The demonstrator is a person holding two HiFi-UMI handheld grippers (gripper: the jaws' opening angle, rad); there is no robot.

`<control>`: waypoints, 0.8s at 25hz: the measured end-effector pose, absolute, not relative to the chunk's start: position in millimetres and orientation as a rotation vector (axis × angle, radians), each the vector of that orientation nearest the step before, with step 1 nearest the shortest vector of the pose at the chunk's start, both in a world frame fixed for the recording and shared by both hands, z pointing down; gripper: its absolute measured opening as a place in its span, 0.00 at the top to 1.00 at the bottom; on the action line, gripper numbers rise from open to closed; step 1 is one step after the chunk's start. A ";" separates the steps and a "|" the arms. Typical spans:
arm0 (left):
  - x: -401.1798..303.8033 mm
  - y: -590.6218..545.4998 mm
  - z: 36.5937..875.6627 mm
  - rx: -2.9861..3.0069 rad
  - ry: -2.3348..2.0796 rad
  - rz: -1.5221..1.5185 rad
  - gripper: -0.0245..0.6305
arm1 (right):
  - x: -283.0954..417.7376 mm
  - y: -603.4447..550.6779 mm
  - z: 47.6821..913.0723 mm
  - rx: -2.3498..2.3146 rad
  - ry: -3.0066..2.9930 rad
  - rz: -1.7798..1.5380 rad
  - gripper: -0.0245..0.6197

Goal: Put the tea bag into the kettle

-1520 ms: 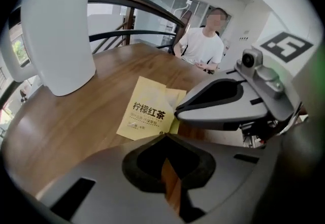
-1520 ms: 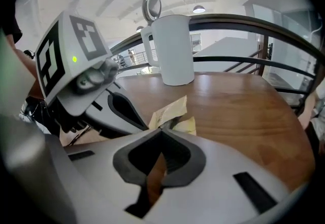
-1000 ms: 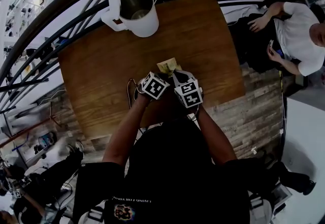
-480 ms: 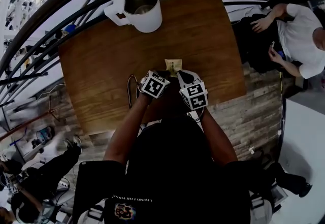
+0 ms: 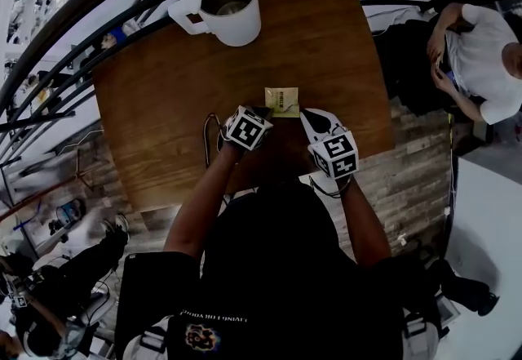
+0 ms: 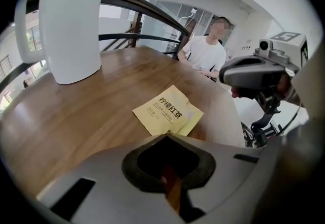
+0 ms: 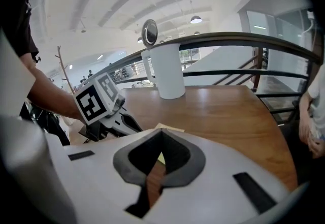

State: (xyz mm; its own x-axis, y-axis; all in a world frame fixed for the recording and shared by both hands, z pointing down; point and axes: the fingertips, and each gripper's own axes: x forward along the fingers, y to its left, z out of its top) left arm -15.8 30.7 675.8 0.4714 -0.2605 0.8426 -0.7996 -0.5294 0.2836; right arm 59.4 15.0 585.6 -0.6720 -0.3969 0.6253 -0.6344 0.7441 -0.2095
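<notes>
A yellow tea bag packet (image 5: pixel 282 100) (image 6: pixel 168 112) lies on the wooden table (image 5: pixel 163 105) just beyond my hands. My left gripper (image 5: pixel 265 112) (image 6: pixel 166 136) is shut, and the packet's near corner runs in under its jaw tips, so it looks pinched there. My right gripper (image 5: pixel 307 116) (image 7: pixel 160 131) is shut with nothing seen in it and hangs above the table, right of the packet. The white kettle (image 5: pixel 224 3) (image 6: pixel 68 22) (image 7: pixel 167 68) stands at the table's far edge with its lid up. No loose tea bag is in sight.
A curved dark railing (image 5: pixel 81 32) runs behind the kettle along the table's far and left sides. A person in a white shirt (image 5: pixel 481 56) sits at the right end of the table. A thin cable (image 5: pixel 208 138) trails beside my left wrist.
My right gripper has lifted off the packet and drawn back to the right. The left gripper has kept its place at the packet's corner, and the packet has stayed where it was.
</notes>
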 end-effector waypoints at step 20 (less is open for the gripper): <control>-12.5 30.9 678.8 2.023 -0.858 0.943 0.96 | 26.2 16.6 670.8 0.621 -2.169 0.636 0.80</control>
